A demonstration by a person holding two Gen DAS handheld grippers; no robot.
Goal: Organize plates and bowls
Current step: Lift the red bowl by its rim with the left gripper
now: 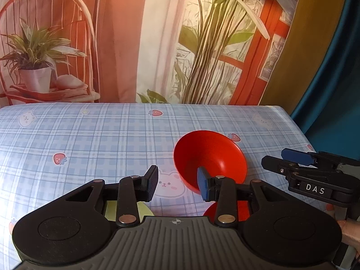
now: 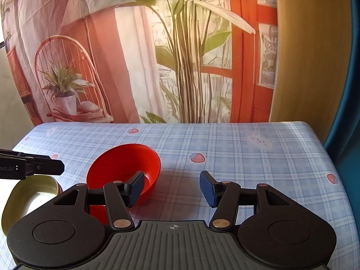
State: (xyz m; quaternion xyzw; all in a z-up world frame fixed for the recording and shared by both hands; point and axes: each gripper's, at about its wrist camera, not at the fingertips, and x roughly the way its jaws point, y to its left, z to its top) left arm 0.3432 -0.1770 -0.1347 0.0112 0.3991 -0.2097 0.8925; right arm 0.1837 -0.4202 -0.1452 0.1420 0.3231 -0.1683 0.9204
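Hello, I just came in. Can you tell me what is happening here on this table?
A person is tidying dishes with a hand-held tool in each hand. Both the left tool and the right tool are open and hold nothing. A red bowl sits tilted on the checked tablecloth between them, with a pale green bowl to its left. Nothing is stacked yet.

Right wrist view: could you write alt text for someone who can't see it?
A red bowl sits tilted on a blue checked tablecloth, just ahead of the open, empty right claw. At lower left lies a pale green dish, with the left claw reaching in above it. A printed backdrop of plants and a chair hangs behind.
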